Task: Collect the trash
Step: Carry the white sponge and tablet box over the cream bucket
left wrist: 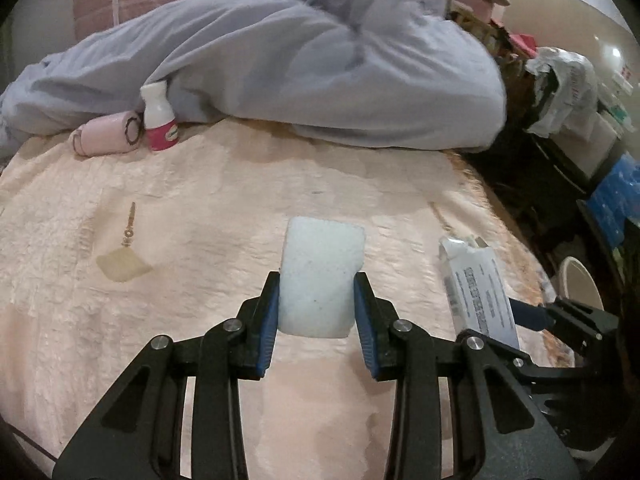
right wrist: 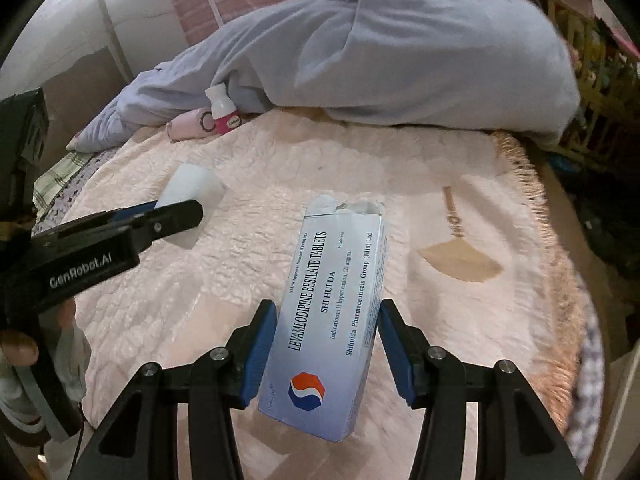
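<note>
Both grippers carrying trash above the bed.
Left gripper (left wrist: 316, 304) pinching white block (left wrist: 322, 276) between its pads; right gripper (right wrist: 328, 344) clamping torn box (right wrist: 332, 320) upright, likely heading binward.

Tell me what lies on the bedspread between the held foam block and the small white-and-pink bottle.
Nothing: in the left wrist view, only bare pink bedspread lies between the foam block and the bottle.
</note>
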Demonstrator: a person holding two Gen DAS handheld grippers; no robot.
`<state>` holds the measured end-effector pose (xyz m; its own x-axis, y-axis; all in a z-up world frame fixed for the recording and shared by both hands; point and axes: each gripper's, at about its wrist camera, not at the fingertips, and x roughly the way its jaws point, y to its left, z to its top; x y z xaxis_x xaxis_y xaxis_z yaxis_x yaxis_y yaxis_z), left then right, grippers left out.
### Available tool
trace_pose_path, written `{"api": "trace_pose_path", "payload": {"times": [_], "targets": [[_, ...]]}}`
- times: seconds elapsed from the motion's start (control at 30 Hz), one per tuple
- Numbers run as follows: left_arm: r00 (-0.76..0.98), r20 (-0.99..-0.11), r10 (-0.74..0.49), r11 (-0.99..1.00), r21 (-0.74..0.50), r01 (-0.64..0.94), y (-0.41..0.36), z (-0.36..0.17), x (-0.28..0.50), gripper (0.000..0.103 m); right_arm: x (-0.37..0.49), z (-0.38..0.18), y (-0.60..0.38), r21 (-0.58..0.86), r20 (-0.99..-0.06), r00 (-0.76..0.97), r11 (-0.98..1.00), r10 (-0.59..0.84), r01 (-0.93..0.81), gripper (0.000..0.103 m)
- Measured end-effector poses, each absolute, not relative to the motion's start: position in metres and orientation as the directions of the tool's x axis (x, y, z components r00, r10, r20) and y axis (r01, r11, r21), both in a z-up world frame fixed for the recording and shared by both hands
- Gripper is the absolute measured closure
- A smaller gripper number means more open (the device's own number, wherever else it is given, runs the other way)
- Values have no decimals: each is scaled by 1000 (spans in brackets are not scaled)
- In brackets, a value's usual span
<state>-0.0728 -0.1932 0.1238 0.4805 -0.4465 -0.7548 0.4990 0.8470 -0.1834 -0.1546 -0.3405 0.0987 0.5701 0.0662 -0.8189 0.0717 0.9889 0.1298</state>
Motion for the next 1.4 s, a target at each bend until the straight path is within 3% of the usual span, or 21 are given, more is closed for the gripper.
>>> {"api": "trace_pose_path", "payload": {"times": [0.47,1.4], "targets": [[455,-735,-503,788,-173,591,-240,144,-130,70,-226,134,-382,133,-780,625,980,12,147,52],[361,-723,-590,656,-167,736,-342,155,-183,70,-308,147,-487,157,-763,637,924,-112,349,52]]}}
